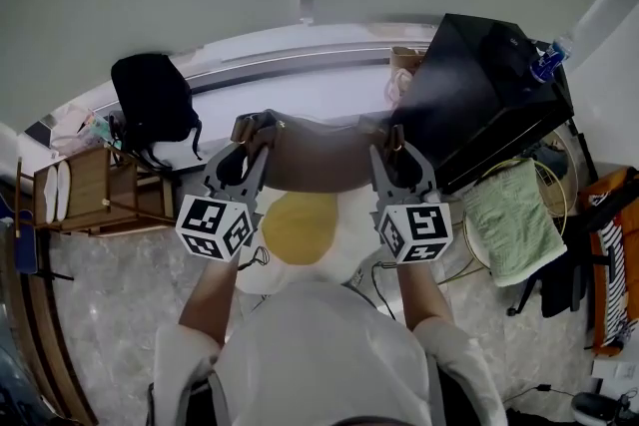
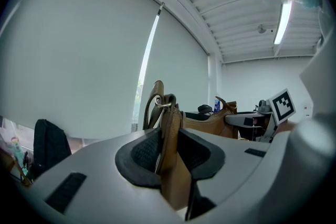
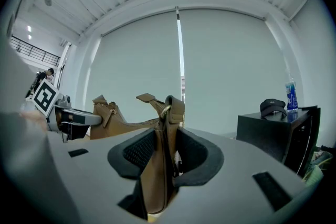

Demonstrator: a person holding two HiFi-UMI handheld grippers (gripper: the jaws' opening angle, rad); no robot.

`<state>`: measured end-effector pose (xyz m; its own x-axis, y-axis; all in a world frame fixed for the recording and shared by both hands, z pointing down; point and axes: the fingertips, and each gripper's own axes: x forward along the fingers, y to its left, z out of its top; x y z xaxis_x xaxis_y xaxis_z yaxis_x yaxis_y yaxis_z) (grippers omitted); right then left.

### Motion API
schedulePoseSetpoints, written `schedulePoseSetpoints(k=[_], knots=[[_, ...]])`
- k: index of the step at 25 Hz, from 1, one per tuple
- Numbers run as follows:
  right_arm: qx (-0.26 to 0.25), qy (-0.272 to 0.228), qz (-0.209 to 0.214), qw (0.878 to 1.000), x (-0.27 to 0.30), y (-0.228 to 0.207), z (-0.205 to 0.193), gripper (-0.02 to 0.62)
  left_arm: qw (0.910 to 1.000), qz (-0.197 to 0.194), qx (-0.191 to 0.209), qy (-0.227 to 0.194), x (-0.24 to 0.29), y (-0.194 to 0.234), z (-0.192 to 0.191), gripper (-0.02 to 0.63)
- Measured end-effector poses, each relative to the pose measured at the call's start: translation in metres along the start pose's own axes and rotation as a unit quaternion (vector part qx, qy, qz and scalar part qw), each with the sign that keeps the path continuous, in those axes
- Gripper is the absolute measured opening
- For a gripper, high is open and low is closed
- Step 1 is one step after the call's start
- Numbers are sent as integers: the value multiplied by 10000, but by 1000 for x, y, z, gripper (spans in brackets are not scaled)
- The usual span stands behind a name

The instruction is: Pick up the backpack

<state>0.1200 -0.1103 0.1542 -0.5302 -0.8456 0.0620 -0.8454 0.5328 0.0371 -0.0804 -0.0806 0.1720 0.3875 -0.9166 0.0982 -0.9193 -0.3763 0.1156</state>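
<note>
A black bag [image 1: 153,100] is seen at ten o'clock from the brown backpack [image 1: 315,155]. A black cabinet [image 1: 479,95] bearing a bottle [image 1: 547,63] is found at two o'clock, near the right claw [image 1: 392,140]. A green towel [image 1: 511,219] is laid at four. The backpack is held up between both claws. The left claw [image 1: 255,130] is clamped on its leather at nine o'clock and the right at three, each partly closed.

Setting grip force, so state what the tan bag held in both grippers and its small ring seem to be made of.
Tan bag: probably leather or faux leather, smooth and matte, with stiff folded edges between the jaws. Small ring: likely metal, shiny and gold-toned.
</note>
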Motion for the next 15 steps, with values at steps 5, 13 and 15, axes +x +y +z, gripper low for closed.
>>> schedulePoseSetpoints(k=[5, 13, 15], knots=[[-58, -92, -19, 9999, -1, 1, 5, 149, 10000, 9, 34, -93, -2, -1, 6, 114], [-112, -148, 6, 9998, -4, 1, 10, 149, 9999, 17, 8, -160, -6, -4, 9, 114], [-106, -151, 9, 9998, -4, 1, 10, 149, 9999, 19, 10, -165, -7, -4, 10, 114]])
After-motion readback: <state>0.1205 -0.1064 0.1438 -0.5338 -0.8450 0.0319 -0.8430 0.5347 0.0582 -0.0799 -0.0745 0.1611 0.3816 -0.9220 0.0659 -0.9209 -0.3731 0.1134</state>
